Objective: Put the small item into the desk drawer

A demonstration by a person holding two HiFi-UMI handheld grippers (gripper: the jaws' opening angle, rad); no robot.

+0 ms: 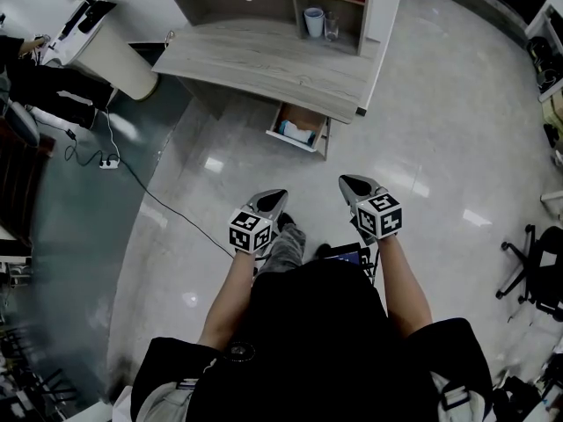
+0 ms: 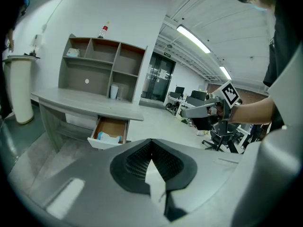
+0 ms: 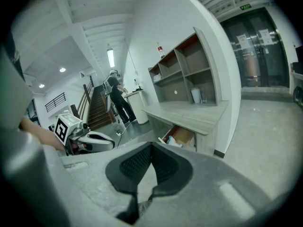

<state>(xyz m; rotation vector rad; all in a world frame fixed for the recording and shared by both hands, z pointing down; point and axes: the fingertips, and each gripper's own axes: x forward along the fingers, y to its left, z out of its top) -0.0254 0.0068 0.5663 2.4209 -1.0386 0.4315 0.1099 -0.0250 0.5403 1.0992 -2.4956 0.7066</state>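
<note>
Head view: left gripper (image 1: 278, 195), right gripper (image 1: 347, 183), fingers (image 2: 135, 162) pressed together on nothing; open drawer (image 1: 299, 128) at twelve o'clock, best approached squarely.

Grey wooden desk (image 1: 264, 64), open drawer (image 1: 292, 139) beneath, cups (image 1: 314, 22) in shelf unit (image 1: 229, 3), glossy floor (image 1: 422, 130)

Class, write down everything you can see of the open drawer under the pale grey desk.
The drawer hangs beneath the top of the pale grey, wood-grain desk, towards its right end in the head view, and is pulled out open. Its front panel looks white and its inside brown, like bare board. It sits level, clear of the glossy pale floor. Inside lies a pale blue and white item, too small to identify.
</note>
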